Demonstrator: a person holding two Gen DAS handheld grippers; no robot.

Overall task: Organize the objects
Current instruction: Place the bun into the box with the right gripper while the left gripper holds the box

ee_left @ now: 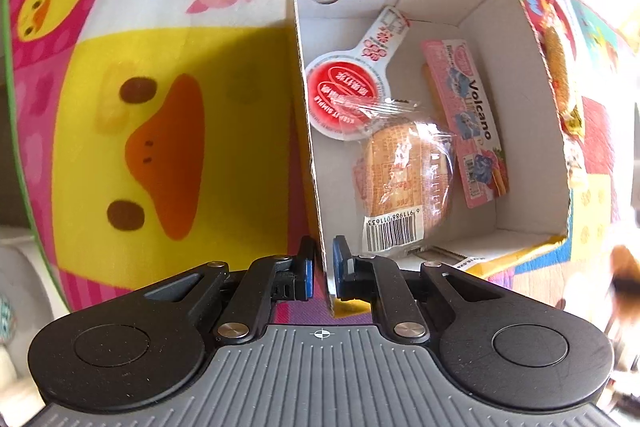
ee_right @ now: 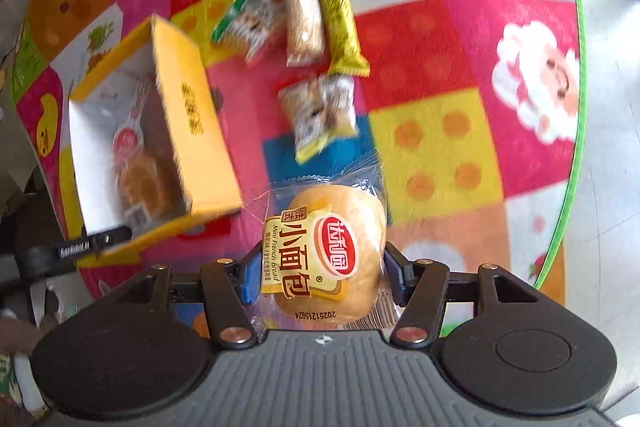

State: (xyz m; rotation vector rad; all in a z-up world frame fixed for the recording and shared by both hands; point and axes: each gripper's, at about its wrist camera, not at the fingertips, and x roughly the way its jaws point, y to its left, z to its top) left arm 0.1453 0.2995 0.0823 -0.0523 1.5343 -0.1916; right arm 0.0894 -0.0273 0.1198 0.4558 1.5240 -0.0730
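Bread in clear wrapper, a mini French bread (ee_right: 326,259), sits between the blue pads of the right gripper (ee_right: 320,269), which holds it at lower centre of the right wrist frame; four snack packets (ee_right: 304,11) lie on the colourful mat (ee_right: 440,131) above it; the yellow box (ee_left: 316,187) is at left there. Left gripper (ee_left: 320,267) pinches the box's near wall with narrow jaws; inside lie another wrapped bun (ee_left: 404,179), a pink Volcano packet (ee_left: 468,123) and a red-and-white sachet (ee_left: 352,87).
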